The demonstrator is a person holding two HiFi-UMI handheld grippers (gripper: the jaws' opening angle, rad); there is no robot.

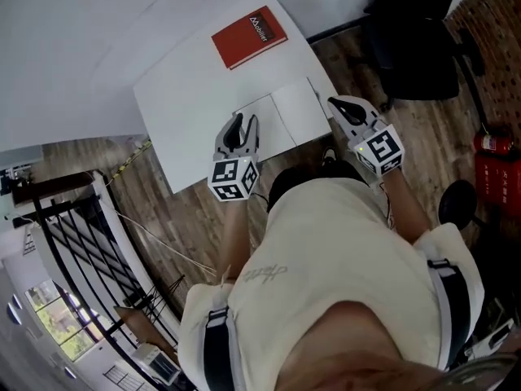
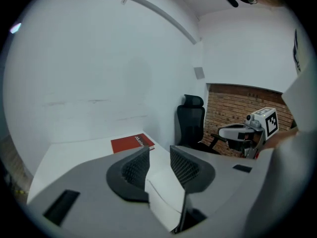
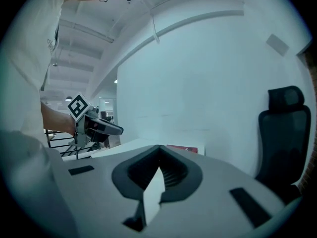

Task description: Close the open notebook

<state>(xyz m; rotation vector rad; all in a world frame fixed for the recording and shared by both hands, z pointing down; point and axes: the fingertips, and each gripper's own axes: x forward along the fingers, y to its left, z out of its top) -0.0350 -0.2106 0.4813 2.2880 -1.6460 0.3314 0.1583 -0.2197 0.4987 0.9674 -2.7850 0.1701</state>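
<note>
The notebook lies open and flat at the near edge of the white tabletop, so none of the closing looks done. The left tongs hover over its left page, jaws apart. The right tongs, jaws together on nothing, hang just beside its right edge.

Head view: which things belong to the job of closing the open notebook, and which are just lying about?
Job in hand: open notebook, left gripper, right gripper.
Lying about: red book, black office chair, fire extinguisher.
</note>
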